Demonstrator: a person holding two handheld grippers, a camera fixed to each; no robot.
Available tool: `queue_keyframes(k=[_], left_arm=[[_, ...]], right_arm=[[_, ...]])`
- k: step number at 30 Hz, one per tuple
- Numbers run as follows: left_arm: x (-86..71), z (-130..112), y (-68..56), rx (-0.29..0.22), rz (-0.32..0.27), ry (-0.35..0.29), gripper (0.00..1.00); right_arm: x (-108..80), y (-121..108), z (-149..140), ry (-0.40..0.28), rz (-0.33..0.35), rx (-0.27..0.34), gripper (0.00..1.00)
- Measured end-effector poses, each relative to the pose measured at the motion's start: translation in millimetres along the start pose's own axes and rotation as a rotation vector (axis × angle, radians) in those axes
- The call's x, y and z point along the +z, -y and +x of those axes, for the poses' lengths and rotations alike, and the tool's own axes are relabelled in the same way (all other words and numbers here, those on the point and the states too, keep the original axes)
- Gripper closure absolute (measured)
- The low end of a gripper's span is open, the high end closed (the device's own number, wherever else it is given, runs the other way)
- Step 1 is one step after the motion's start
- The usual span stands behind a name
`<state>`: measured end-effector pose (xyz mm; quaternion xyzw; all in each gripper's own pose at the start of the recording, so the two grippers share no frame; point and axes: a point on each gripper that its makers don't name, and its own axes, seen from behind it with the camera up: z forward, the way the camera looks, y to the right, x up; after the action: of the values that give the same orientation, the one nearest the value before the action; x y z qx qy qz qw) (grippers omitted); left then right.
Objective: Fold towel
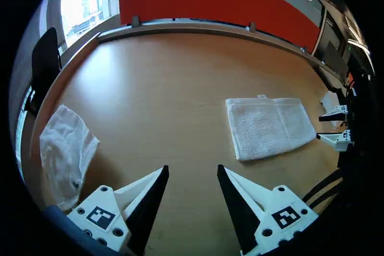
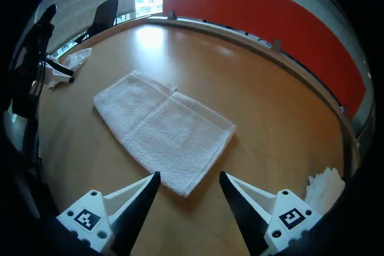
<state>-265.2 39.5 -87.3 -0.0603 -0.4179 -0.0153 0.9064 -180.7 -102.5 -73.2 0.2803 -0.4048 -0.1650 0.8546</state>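
Note:
A white folded towel (image 1: 269,126) lies flat on the wooden table (image 1: 168,88), to the right in the left gripper view. In the right gripper view the same towel (image 2: 163,128) lies just ahead of my right gripper (image 2: 188,179), whose fingers stand open above its near corner with nothing between them. My left gripper (image 1: 192,172) is open over bare wood, well to the left of the towel. The right gripper (image 1: 336,126) appears at the towel's right edge in the left gripper view. The left gripper (image 2: 60,73) shows far left in the right gripper view.
A second, crumpled white towel (image 1: 65,152) lies at the table's left edge. Another white cloth (image 2: 324,188) sits at the right edge. A red partition (image 1: 216,1) runs along the far side. A black chair (image 2: 103,16) stands beyond the table.

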Motion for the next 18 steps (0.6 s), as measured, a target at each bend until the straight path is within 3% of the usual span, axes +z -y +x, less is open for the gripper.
queue_keyframes(k=[13, 18], left_arm=[[-3.3, -9.6, 5.3, -0.009, 0.003, 0.011, 0.26], [-3.2, -9.8, 4.9, -0.010, 0.001, 0.012, 0.27]], right_arm=[[3.3, 7.7, -19.7, 0.048, 0.056, -0.015, 0.24], [3.8, 9.9, -24.6, 0.071, 0.076, -0.015, 0.45]])
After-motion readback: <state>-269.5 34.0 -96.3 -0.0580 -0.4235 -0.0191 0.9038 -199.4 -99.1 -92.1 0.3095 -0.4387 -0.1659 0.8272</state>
